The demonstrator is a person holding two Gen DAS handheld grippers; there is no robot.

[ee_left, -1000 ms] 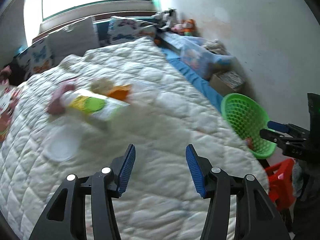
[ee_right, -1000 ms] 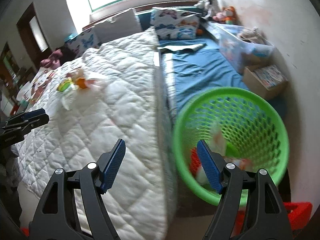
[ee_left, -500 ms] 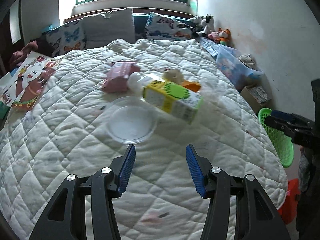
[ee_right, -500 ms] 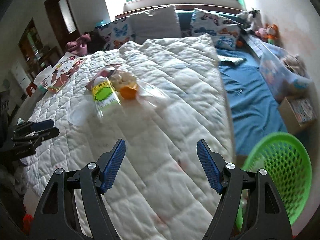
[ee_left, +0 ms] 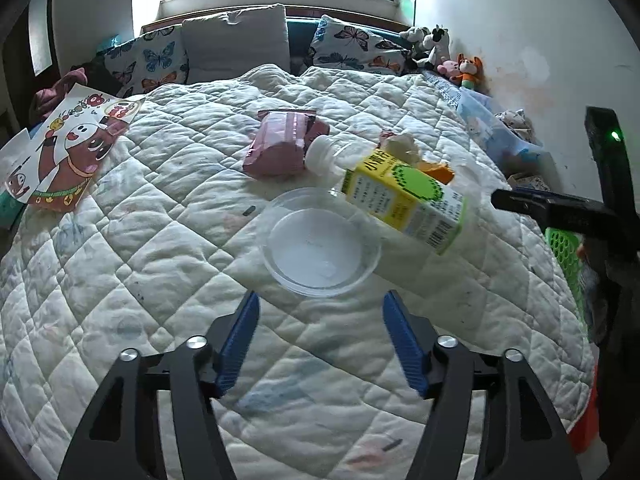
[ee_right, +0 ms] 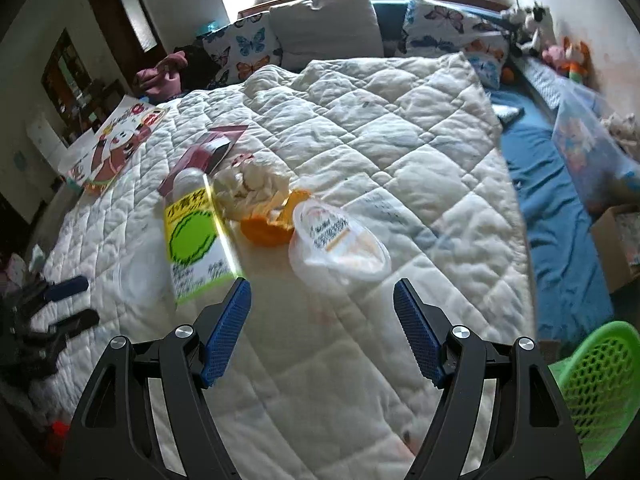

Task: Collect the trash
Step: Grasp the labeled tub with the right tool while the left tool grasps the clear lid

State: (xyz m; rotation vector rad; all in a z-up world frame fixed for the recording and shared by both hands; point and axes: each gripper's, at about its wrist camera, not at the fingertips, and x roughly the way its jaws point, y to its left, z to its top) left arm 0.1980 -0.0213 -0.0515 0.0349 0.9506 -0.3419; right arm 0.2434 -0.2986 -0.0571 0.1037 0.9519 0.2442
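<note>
Trash pile: we see it gathered mid-bed on the white quilt [ee_left: 160, 264] — a clear plastic dish [ee_left: 320, 240], a yellow-and-green labelled bottle [ee_left: 404, 196] lying on its side, a pink packet [ee_left: 280, 144], a crumpled tissue wad [ee_right: 248, 184], an orange peel-like scrap [ee_right: 268, 228] and a clear lidded cup [ee_right: 340, 244].

Basket: the green mesh basket [ee_right: 592, 392] stands off the bed's right edge, well apart from the pile.

Left gripper [ee_left: 320, 344]: empty, its jaws have just been opening and now stand wide, with the dish just ahead of the tips and nothing between them.

Right gripper [ee_right: 322, 328]: also empty and held moderately open, hovering just short of the lidded cup, with the bottle's base near its left pad.

How the dish will handle: we judge it light, thin and springy — likely to slide on the quilt or flex if squeezed hard. We would pinch one rim wall, one pad inside and one outside.

How the bottle will handle: it looks empty, so light and smooth and apt to roll. We would close across the labelled body, not the neck.

How the cup will handle: flimsy and crushable — we would take it across its width, gently.

Soft pieces: tissue and packet should compress easily, and any firm pinch should hold.
</note>
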